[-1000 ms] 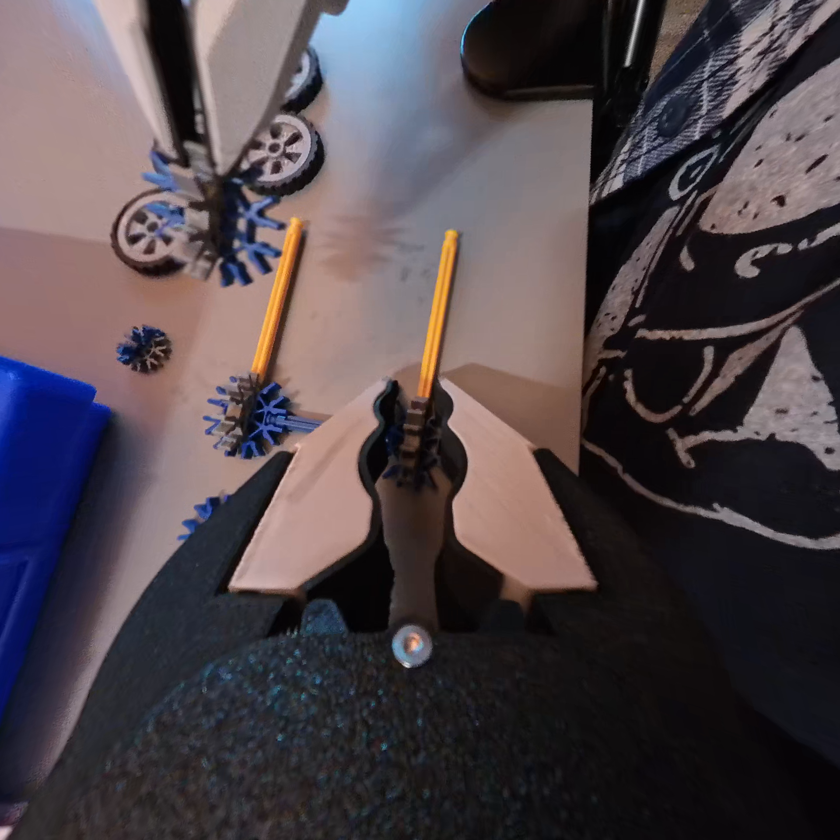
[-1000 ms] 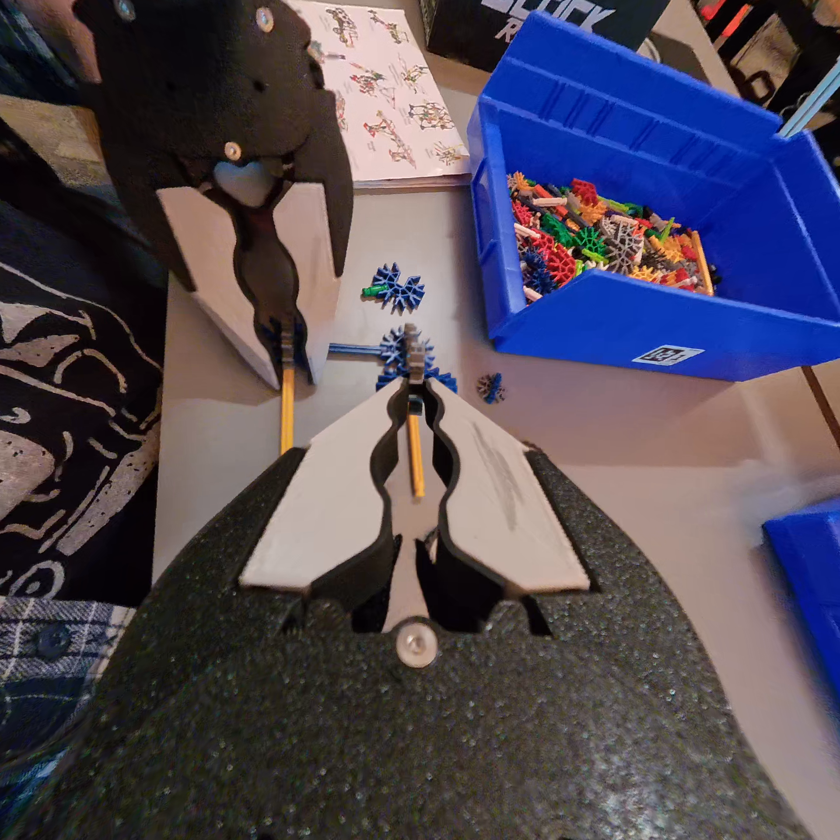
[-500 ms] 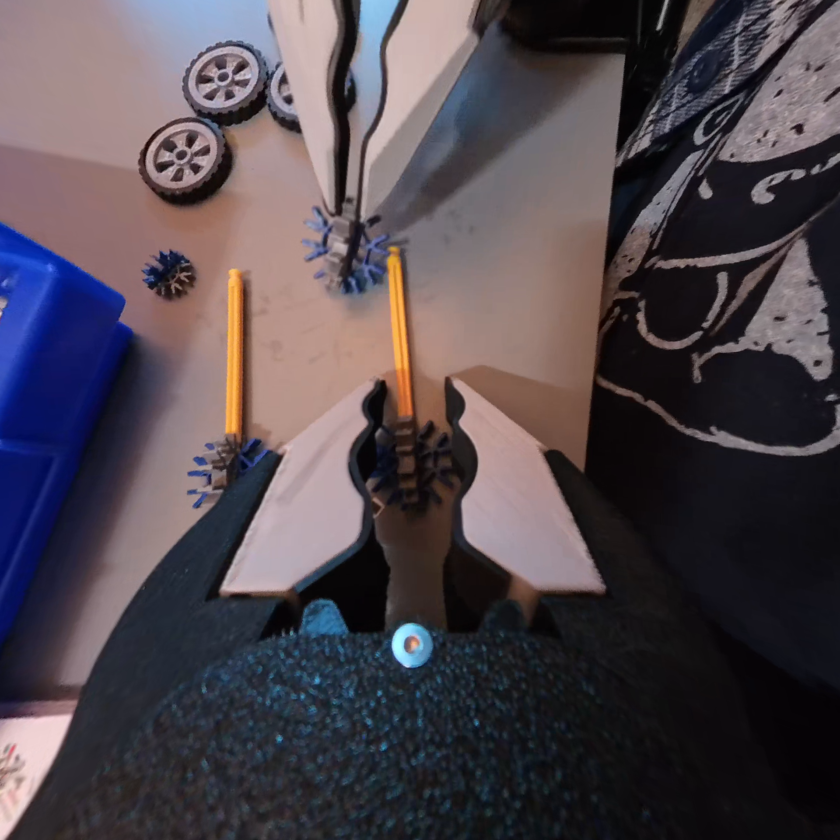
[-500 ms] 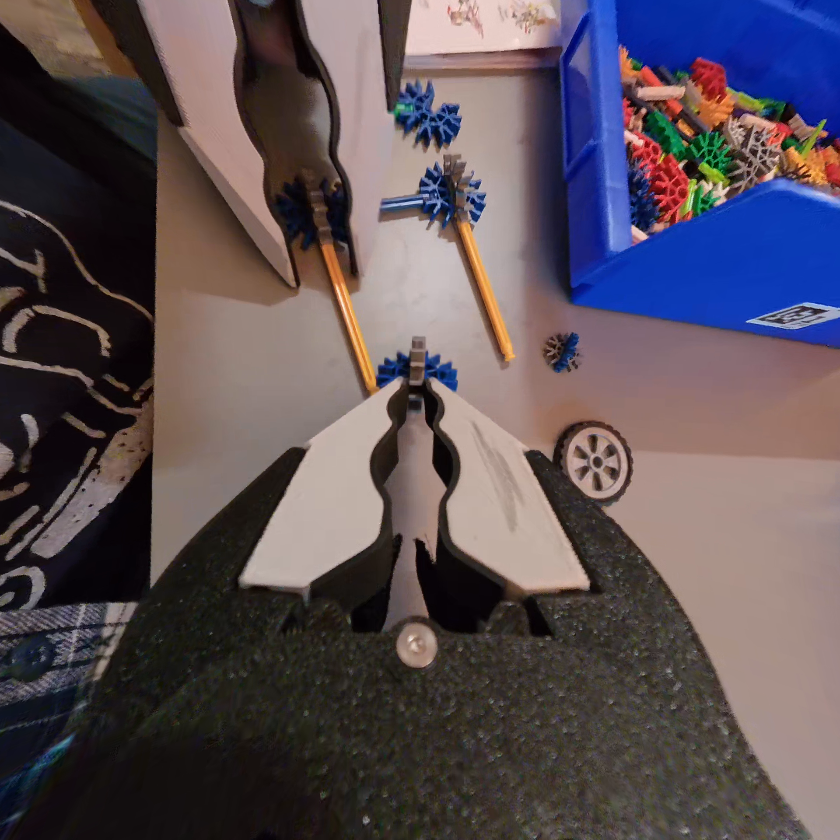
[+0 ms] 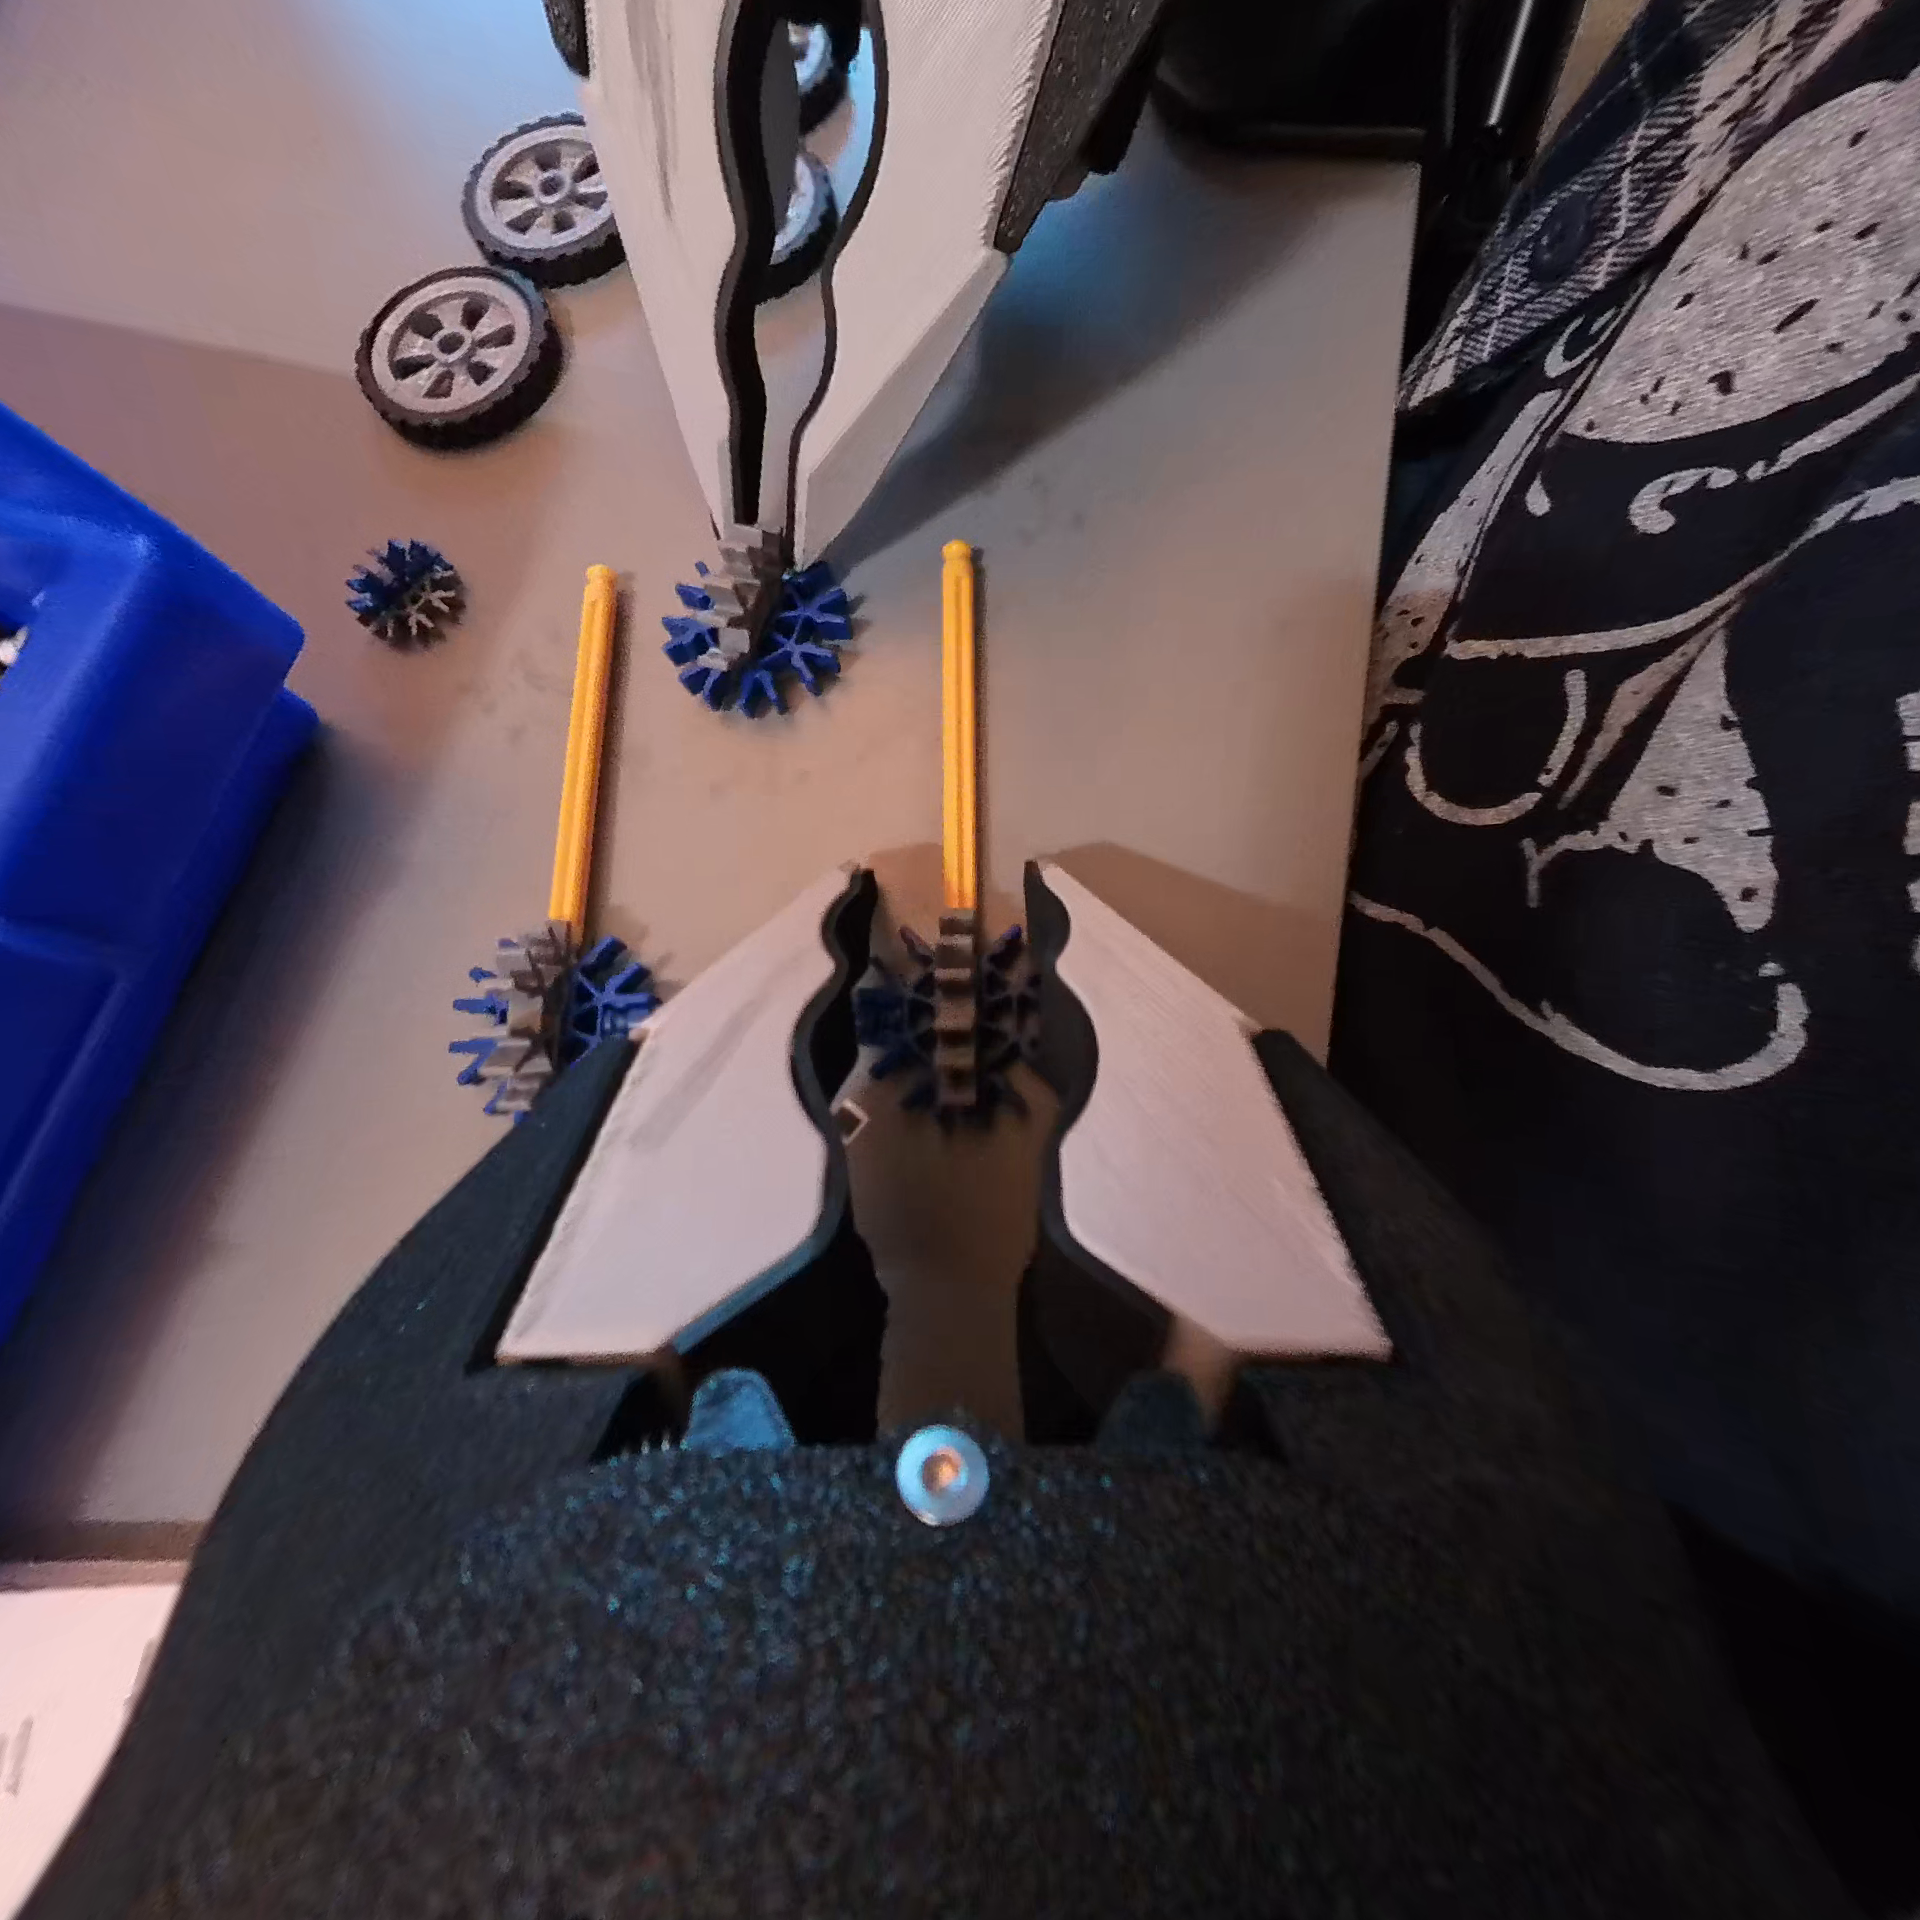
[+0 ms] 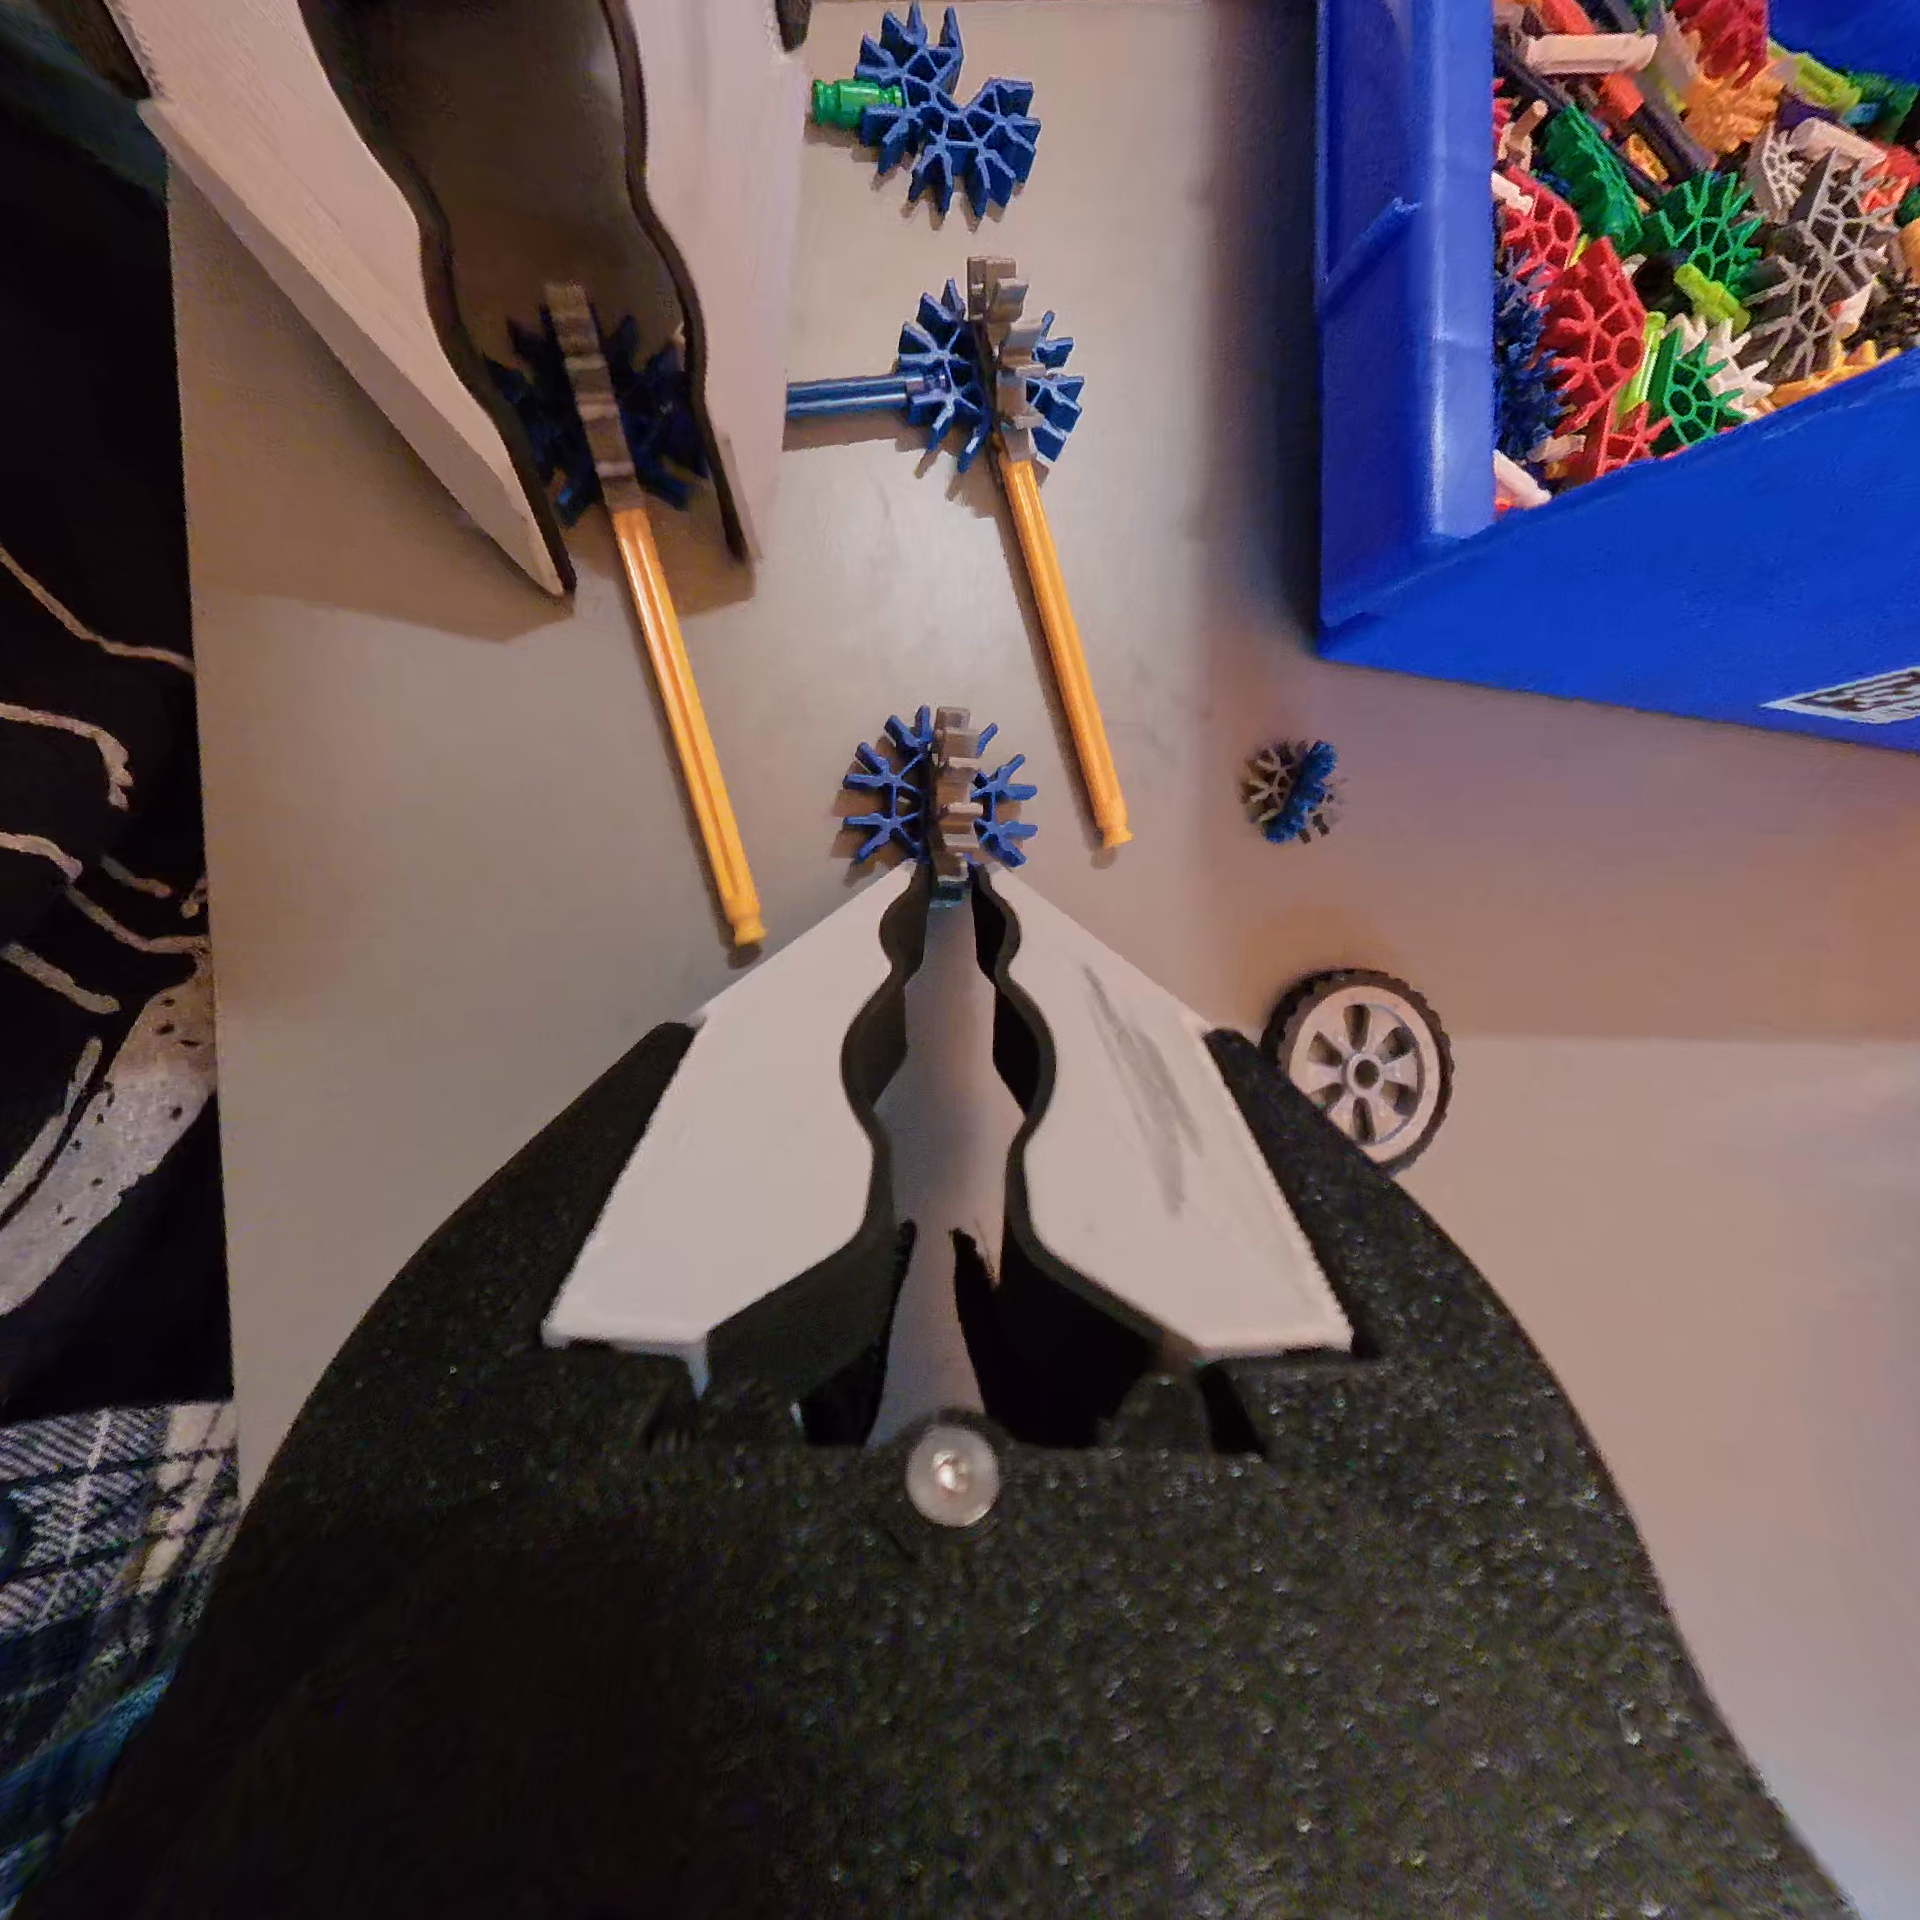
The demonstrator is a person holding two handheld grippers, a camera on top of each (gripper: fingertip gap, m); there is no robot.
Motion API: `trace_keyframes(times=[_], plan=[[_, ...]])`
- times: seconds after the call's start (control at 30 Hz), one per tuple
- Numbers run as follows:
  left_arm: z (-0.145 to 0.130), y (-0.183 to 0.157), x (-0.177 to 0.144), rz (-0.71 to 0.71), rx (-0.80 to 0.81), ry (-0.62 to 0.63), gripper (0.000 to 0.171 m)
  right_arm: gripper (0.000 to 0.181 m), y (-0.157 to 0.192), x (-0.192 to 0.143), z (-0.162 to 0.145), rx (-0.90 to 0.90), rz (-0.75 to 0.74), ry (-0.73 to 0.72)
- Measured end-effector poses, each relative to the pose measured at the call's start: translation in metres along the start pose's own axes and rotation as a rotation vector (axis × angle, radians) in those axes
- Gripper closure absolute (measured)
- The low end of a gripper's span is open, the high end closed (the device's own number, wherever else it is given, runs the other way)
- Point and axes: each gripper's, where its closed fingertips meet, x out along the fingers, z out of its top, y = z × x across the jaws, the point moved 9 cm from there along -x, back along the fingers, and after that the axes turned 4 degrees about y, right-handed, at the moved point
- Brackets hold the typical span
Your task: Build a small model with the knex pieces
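Note:
My left gripper point(image 5: 948, 883) stands partly open around a blue-and-grey connector point(image 5: 951, 1018) with a yellow rod point(image 5: 958, 727) pointing forward. The piece lies loose between the fingers on the grey table point(image 5: 1143, 623). My right gripper point(image 6: 945, 888) is shut on a second blue-and-grey connector point(image 6: 940, 790), pinched at its near edge by the fingertips. It holds this between the two yellow rods, close to the table. In the left wrist view the right gripper point(image 5: 758, 525) comes in from the top with that connector point(image 5: 758, 639).
A second yellow rod point(image 6: 1060, 644) with a connector and short blue rod point(image 6: 992, 364) lies beside them. A small connector point(image 6: 1288, 790), grey wheels point(image 5: 457, 353) point(image 6: 1361, 1070), joined blue connectors point(image 6: 956, 114), a blue bin of parts point(image 6: 1558, 582). A person's dark shirt point(image 5: 1662, 727) at the table edge. The grippers' ends are close to 8 cm from one another.
My right gripper has carried its connector away from the second rod assembly to between the two rods. My left fingers have widened around their connector.

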Motion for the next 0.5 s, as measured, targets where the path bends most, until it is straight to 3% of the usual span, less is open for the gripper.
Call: trace_keyframes(times=[0.5], plan=[[0.001, -0.006, 0.002, -0.025, 0.040, -0.033, 0.154, 0.173, -0.012, 0.005, 0.010, 0.033, 0.069, 0.036]])
